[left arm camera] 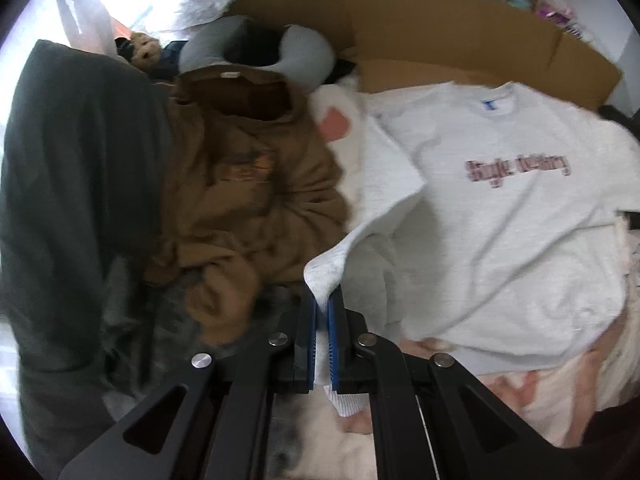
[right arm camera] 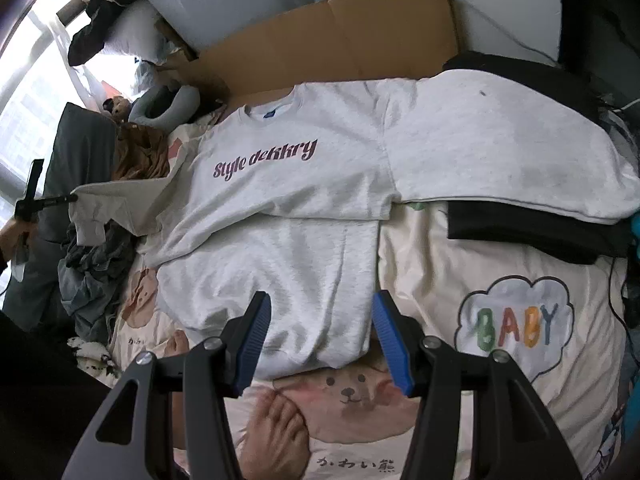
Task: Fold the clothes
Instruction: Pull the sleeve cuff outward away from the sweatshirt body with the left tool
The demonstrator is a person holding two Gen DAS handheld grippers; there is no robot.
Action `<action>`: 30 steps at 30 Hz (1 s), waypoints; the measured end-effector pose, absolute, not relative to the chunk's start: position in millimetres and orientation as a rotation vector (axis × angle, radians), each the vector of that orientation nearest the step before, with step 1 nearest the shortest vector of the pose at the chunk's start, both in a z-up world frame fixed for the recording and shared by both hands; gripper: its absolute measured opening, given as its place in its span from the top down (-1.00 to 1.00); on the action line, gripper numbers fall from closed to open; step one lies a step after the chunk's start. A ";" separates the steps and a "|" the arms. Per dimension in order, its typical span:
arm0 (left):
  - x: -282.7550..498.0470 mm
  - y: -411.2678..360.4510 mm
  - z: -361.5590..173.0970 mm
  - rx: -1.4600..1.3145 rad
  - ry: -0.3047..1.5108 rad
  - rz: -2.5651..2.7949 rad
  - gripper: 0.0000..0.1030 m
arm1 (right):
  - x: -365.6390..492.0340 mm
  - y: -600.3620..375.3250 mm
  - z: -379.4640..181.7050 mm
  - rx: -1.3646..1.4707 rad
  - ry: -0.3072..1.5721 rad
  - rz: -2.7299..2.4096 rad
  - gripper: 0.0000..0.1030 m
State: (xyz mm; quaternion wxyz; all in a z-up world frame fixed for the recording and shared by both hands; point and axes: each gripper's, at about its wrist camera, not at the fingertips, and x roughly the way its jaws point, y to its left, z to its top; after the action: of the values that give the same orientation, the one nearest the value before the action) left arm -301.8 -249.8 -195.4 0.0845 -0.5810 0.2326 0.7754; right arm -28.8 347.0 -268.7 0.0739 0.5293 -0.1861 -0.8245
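Left gripper (left arm camera: 325, 312) steeply tilted down, clamped on sweatshirt (right arm camera: 288, 184) sleeve; right gripper (right arm camera: 320, 320) half-spread, empty, above hem.

light: daylight from window (right arm camera: 24, 92) at ten o'clock, blown out | blur: left wrist view motion-smeared, right wrist view sharp | edges: fisheye bending, black corners

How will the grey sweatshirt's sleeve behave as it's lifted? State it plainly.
Probably floppy: the sleeve sags between the left hand-held gripper and the sweatshirt. Likely light, since a cuff pinch holds it. It may drag the body along.
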 end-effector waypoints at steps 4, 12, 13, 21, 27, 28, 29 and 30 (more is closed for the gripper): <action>-336.1 -275.8 -192.2 -1.759 0.703 2.355 0.92 | -46.5 334.4 -276.5 1.598 -0.520 -2.410 0.02; -395.4 -321.1 -195.4 -1.858 0.758 2.291 0.92 | -92.2 311.3 -307.3 1.685 -0.458 -2.296 0.02; -402.3 -330.0 -196.8 -1.888 0.751 2.289 0.92 | -97.6 309.0 -310.3 1.702 -0.455 -2.284 0.02; -430.3 -361.3 -202.1 -2.003 0.740 2.233 0.91 | -147.7 293.7 -319.8 1.745 -0.476 -2.238 0.02; -453.2 -380.3 -210.1 -2.060 0.762 2.183 0.92 | -185.5 289.7 -331.3 1.779 -0.486 -2.215 0.02; -457.3 -382.6 -211.8 -2.066 0.767 2.180 0.92 | -191.7 290.2 -333.2 1.784 -0.490 -2.215 0.02; -460.9 -385.2 -213.6 -2.074 0.772 2.176 0.92 | -197.7 291.0 -335.6 1.789 -0.495 -2.215 0.02; -463.6 -387.6 -216.4 -2.084 0.787 2.165 0.92 | -203.9 291.8 -338.7 1.795 -0.496 -2.217 0.02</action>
State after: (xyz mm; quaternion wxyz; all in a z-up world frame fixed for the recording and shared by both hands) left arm -463.6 -387.6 -216.4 0.0176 -0.6709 0.2532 0.6967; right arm -203.9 291.8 -338.7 0.1227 0.6154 -0.1701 -0.7598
